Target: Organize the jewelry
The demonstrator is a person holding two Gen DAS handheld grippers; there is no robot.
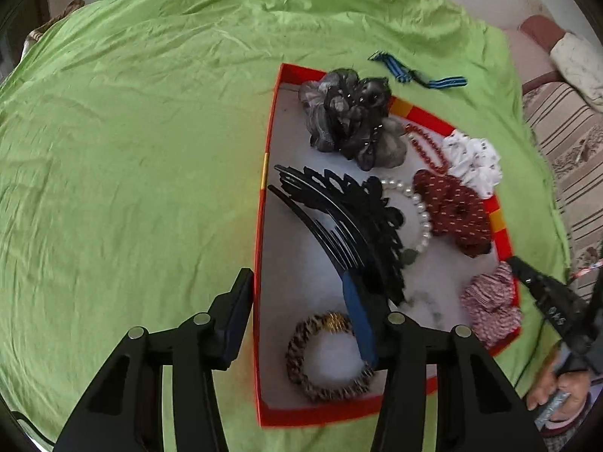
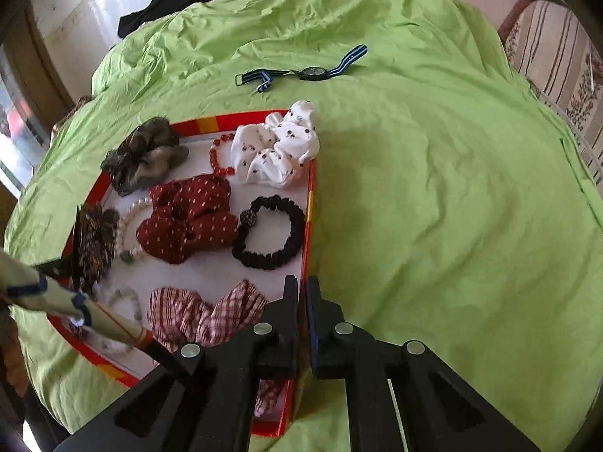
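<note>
A red-rimmed box [image 1: 258, 226] with a white floor lies on the green bedsheet. In it are a grey scrunchie [image 1: 346, 120], a black hair comb [image 1: 350, 222], a pearl bracelet [image 1: 418, 207], a dark red scrunchie [image 1: 452, 211], a white scrunchie [image 1: 475, 162], a checked scrunchie [image 1: 493, 301] and a leopard bracelet [image 1: 324, 361]. My left gripper [image 1: 301, 309] is open, straddling the box's left wall, the comb's end touching its right finger. My right gripper [image 2: 301, 309] is shut on the box's right wall [image 2: 309, 203]. A black scrunchie [image 2: 269, 231] also lies inside.
A blue-striped watch [image 2: 312, 71] lies on the sheet [image 2: 433, 188] beyond the box; it also shows in the left wrist view [image 1: 414, 73]. A striped sofa [image 2: 557, 56] stands to the right. Dark cloth [image 2: 162, 3] lies at the far edge.
</note>
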